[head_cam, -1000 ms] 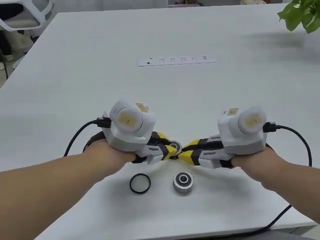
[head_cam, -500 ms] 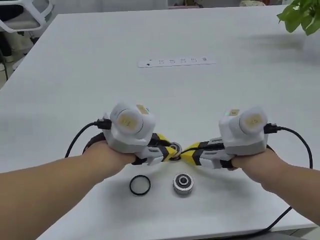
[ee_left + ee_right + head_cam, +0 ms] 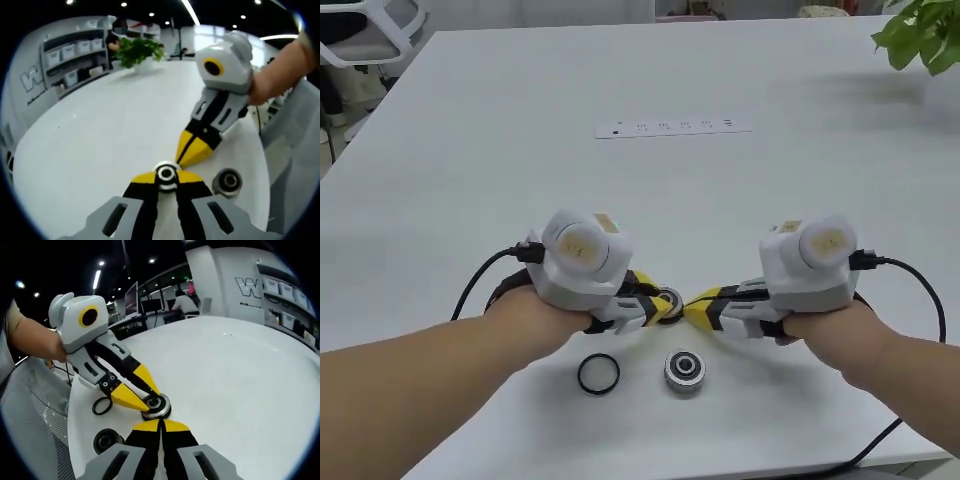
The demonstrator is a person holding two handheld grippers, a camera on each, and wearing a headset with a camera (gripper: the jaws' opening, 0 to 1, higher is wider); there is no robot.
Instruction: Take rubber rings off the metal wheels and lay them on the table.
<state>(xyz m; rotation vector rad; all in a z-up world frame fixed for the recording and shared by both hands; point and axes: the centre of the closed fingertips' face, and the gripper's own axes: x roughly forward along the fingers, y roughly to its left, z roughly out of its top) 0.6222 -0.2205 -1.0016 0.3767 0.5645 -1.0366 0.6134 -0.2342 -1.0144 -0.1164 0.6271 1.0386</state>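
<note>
Metal wheel [image 3: 166, 172] sits clamped in the left gripper [image 3: 166, 179], probably braced so the right gripper [image 3: 161, 426], jaws pressed together, can work at its rim, tips touching it; whether they pinch rubber, I cannot tell. One loose ring [image 3: 598, 374] lies on the table [image 3: 720, 200] beside another wheel [image 3: 685, 368]

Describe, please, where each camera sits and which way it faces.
Head view: on the headset, looking forward and down at the white table; both forearms, left gripper and right gripper show.
Left gripper view: on the left gripper, looking along its jaws, which clamp a small metal wheel, towards the right gripper.
Right gripper view: on the right gripper, its shut jaws showing, facing the left gripper.
Shared: all see the clamped wheel and a second metal wheel.
</note>
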